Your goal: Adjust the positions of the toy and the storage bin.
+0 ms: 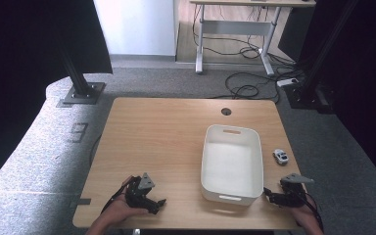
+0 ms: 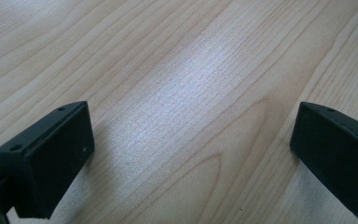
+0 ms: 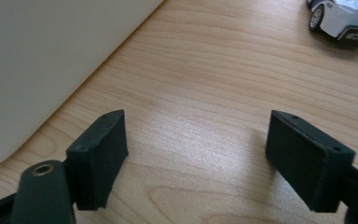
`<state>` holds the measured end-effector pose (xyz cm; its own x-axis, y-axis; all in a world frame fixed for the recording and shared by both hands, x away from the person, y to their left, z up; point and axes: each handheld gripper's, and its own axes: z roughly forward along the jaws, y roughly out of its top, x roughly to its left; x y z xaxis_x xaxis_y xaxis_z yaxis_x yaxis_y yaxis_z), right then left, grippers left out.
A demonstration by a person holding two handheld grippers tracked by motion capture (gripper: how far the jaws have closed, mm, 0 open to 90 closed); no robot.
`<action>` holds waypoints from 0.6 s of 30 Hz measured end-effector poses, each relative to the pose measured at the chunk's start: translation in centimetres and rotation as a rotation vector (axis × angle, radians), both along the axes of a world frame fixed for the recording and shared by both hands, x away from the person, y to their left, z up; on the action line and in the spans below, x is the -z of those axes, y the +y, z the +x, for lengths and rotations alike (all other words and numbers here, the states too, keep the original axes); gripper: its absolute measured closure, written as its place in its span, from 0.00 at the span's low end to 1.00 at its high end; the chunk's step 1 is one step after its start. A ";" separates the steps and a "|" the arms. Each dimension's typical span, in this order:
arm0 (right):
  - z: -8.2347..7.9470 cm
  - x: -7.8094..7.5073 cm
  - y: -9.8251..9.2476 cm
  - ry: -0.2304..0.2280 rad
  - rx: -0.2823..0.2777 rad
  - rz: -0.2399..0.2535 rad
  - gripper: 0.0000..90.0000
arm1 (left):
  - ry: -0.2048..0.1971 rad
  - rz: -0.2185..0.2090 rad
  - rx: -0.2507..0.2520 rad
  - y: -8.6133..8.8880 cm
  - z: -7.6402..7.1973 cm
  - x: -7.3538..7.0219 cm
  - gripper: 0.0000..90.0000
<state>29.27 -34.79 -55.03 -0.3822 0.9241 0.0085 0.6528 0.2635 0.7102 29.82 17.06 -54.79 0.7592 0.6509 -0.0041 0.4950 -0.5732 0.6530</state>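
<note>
Both grippers sit wide open, holding nothing.
Toy car (image 3: 346, 21) ahead of the right gripper (image 3: 214, 158) jaws looks light, hard, slick, probably rolls; I'd pinch its sides. Left gripper (image 2: 191, 158): bare table (image 2: 177, 70).

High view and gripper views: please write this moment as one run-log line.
left gripper: open, near table front edge | right gripper: open, beside bin | car: on table, right of bin | bin: empty
</note>
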 end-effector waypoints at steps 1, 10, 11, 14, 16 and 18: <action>0.0 0.0 0.0 0.000 -0.005 0.000 0.21 | 0.000 0.000 -0.001 0.0 0.0 0.0 0.00; 0.2 0.0 0.1 0.007 0.000 -0.004 0.19 | 0.001 0.002 -0.008 0.0 -0.1 0.0 0.00; 0.3 0.0 0.2 0.010 0.003 -0.007 0.19 | 0.001 0.002 -0.007 0.0 -0.1 0.0 0.00; 0.4 0.0 0.2 0.005 0.005 -0.005 0.18 | 0.001 0.002 -0.005 0.0 0.0 0.0 0.00; 0.5 0.0 0.3 0.008 0.011 -0.006 0.17 | 0.001 0.000 -0.005 0.0 0.0 0.0 0.00; 0.6 -0.1 0.4 0.021 0.017 -0.012 0.17 | 0.000 -0.001 -0.005 0.0 0.0 0.0 0.00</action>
